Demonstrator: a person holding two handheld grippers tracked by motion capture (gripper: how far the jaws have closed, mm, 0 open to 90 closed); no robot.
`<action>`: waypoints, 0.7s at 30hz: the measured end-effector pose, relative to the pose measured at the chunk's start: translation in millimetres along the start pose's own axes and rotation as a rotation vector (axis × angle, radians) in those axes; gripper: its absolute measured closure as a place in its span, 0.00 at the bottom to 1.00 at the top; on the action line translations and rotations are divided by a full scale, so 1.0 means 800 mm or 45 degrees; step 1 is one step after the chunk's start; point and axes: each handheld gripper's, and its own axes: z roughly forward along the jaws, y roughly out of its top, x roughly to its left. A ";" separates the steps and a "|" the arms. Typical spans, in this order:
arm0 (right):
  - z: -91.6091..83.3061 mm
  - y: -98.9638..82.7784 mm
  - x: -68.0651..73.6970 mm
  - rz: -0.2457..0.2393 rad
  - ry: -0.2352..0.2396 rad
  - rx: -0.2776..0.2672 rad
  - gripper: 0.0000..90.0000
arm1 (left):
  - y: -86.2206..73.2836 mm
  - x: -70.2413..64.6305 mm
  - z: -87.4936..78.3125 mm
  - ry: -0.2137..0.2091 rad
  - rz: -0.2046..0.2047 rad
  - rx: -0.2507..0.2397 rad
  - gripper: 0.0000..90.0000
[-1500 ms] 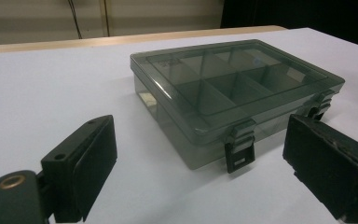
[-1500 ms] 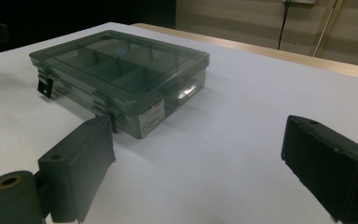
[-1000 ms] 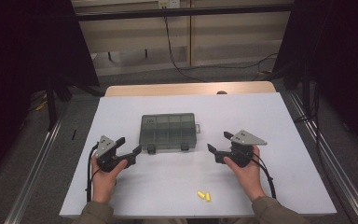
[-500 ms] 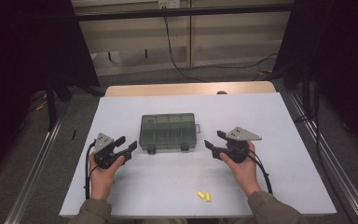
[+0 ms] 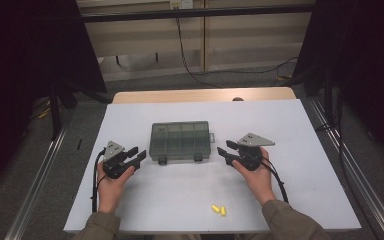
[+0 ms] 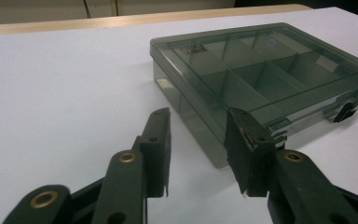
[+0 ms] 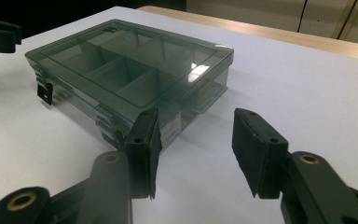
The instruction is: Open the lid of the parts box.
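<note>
Both hand-held grippers rest low on the desk, one at each short end of a smoky grey transparent plastic compartment box (image 5: 180,141): the left hand-held gripper (image 5: 136,155) lies just beside the box's left end and the right hand-held gripper (image 5: 226,149) just beside its right end, neither touching it. Each one's jaws have just been closing and now stand at a middling gap with nothing between them; in the left gripper view the box's near corner sits just beyond the pads (image 6: 240,144), and in the right gripper view the box lies past the left pad (image 7: 145,148). The box sits near the middle of the desk with its lid down and two dark latches on the side toward the person; through the lid its dividers show, and the compartments that can be seen look empty. Compared with a second ago, the box and the two small yellow pieces (image 5: 218,209) near the front edge lie where they did, and both hands have kept nearly their places while the jaws have narrowed. A white sheet (image 5: 290,130) covers the desk, with a pale wooden edge (image 5: 200,95) showing at the far side. Beyond it are a grey floor, metal rails at either side, dark curtains, a pale slatted wall and a black cable hanging down.
</note>
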 end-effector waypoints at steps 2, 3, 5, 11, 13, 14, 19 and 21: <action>0.002 0.001 0.000 0.002 -0.001 0.012 0.67 | 0.001 0.001 0.000 -0.002 -0.012 0.004 0.72; 0.002 0.001 0.000 0.002 -0.001 0.012 0.67 | 0.001 0.001 0.001 0.003 -0.019 0.014 0.72; 0.004 0.002 0.001 -0.008 -0.005 0.020 0.73 | 0.001 0.001 0.002 0.009 -0.017 0.022 0.76; 0.007 0.003 0.001 -0.008 -0.001 0.052 0.85 | 0.001 0.001 0.005 0.010 0.007 0.044 0.81; 0.009 0.005 0.002 -0.007 0.008 0.064 0.89 | 0.001 0.001 0.006 0.010 0.011 0.041 0.84; 0.009 0.005 0.003 -0.008 0.014 0.075 0.91 | 0.001 0.001 0.006 0.013 0.007 0.042 0.85; 0.016 0.005 0.006 -0.015 0.018 0.129 0.99 | 0.001 0.000 0.008 0.012 0.011 0.064 0.91; 0.018 0.005 0.005 -0.005 0.022 0.136 0.99 | 0.001 0.000 0.009 0.008 0.022 0.070 0.92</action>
